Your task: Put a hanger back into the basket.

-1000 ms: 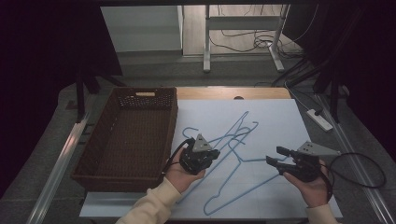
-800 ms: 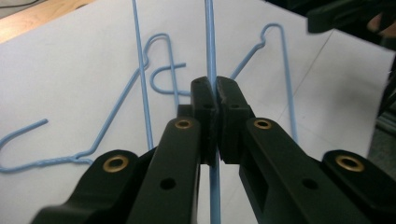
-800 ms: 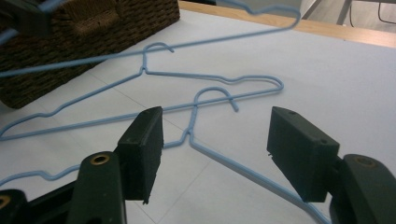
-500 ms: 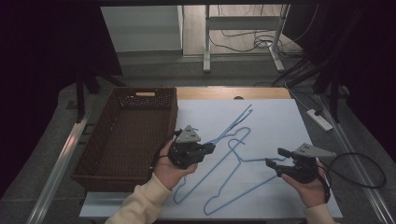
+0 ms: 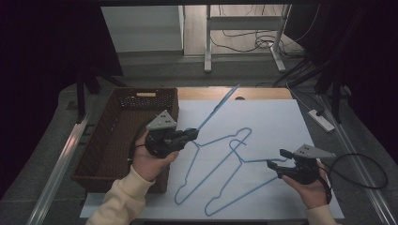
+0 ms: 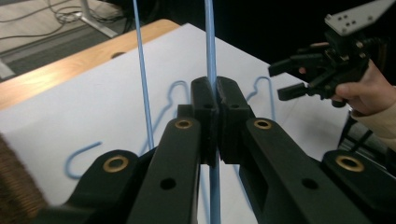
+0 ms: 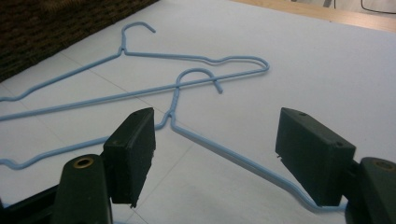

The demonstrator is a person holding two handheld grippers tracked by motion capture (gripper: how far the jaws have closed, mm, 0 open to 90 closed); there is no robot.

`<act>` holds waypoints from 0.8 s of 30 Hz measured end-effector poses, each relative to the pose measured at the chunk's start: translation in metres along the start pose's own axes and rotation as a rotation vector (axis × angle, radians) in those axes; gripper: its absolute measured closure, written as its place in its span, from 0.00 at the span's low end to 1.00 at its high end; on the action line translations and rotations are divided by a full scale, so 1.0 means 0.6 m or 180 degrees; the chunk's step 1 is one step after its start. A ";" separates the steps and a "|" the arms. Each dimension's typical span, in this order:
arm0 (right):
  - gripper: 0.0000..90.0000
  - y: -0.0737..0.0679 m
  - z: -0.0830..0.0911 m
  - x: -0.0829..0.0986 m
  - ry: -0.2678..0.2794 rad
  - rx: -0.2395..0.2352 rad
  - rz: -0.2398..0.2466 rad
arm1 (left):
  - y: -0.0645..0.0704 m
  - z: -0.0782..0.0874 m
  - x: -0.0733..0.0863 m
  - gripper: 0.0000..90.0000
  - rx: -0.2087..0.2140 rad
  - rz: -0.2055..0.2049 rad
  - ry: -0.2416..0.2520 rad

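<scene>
Three blue wire hangers are in play. My left gripper point(image 5: 190, 135) is shut on one blue hanger point(image 5: 218, 108), which slants up off the table towards the back; in the left gripper view its wire point(image 6: 210, 42) is pinched between the black jaws point(image 6: 214, 100). Two other hangers point(image 5: 211, 159) lie overlapping on the white sheet point(image 5: 281, 122). My right gripper point(image 5: 279, 159) is open at the right, low over the shoulder wire of the nearer hanger point(image 7: 224, 151), which runs between its jaws point(image 7: 215, 154) without being touched.
A brown wicker basket point(image 5: 122, 126) stands left of the sheet, right beside my left hand. The wooden table edge point(image 5: 263, 93) runs behind the sheet. A power strip point(image 5: 321, 119) and cables lie on the floor to the right.
My left gripper has moved left and up towards the basket, raising its hanger off the sheet. My right gripper has hardly moved and stays open.
</scene>
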State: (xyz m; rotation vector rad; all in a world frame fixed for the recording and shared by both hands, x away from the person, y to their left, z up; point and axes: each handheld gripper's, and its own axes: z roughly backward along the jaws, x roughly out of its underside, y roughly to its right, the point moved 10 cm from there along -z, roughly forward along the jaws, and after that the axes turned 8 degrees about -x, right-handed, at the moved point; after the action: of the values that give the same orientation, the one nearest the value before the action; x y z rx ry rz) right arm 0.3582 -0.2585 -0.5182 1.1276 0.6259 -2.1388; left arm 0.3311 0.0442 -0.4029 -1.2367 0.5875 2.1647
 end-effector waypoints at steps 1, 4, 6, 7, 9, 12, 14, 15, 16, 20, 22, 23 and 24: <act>0.32 0.000 -0.001 0.000 -0.0001 0.0009 0.0008 | 0.000 0.000 0.000 0.97 0.0000 0.0000 0.0000; 0.32 0.000 -0.002 0.002 -0.0026 0.0019 0.0021 | -0.026 0.019 0.000 0.97 -0.0062 0.0068 0.0040; 0.32 0.000 -0.003 0.003 -0.0038 0.0020 0.0015 | -0.042 0.032 0.001 0.97 -0.0093 0.0126 0.0072; 0.33 0.000 -0.003 0.004 -0.0051 0.0014 0.0013 | -0.053 0.041 0.002 0.97 -0.0125 0.0156 0.0086; 0.33 0.000 -0.005 0.007 -0.0076 0.0017 0.0020 | -0.069 0.053 0.005 0.97 -0.0182 0.0205 0.0118; 0.33 -0.002 -0.009 0.010 -0.0119 0.0029 0.0047 | -0.100 0.070 0.014 0.97 -0.0286 0.0248 0.0128; 0.33 -0.003 -0.011 0.011 -0.0136 0.0033 0.0065 | -0.117 0.077 0.021 0.97 -0.0337 0.0261 0.0142; 0.33 -0.003 -0.011 0.011 -0.0144 0.0042 0.0064 | -0.123 0.079 0.024 0.97 -0.0359 0.0263 0.0139; 0.33 -0.003 -0.012 0.012 -0.0146 0.0046 0.0070 | -0.123 0.079 0.024 0.97 -0.0359 0.0263 0.0139; 0.33 -0.004 -0.014 0.013 -0.0158 0.0037 0.0076 | -0.163 0.094 0.047 0.97 -0.0356 0.0355 0.0123; 0.33 -0.004 -0.015 0.013 -0.0162 0.0038 0.0076 | -0.179 0.099 0.055 0.97 -0.0339 0.0378 0.0125; 0.33 -0.005 -0.015 0.013 -0.0175 0.0040 0.0082 | -0.185 0.102 0.058 0.97 -0.0342 0.0390 0.0129; 0.33 -0.005 -0.016 0.014 -0.0180 0.0040 0.0084 | -0.193 0.104 0.063 0.97 -0.0344 0.0405 0.0126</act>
State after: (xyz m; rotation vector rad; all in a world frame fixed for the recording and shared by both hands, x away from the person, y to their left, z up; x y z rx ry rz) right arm 0.3577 -0.2528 -0.5299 1.0723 0.5694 -2.1471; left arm 0.3540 0.1786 -0.4166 -1.3344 0.5867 2.3085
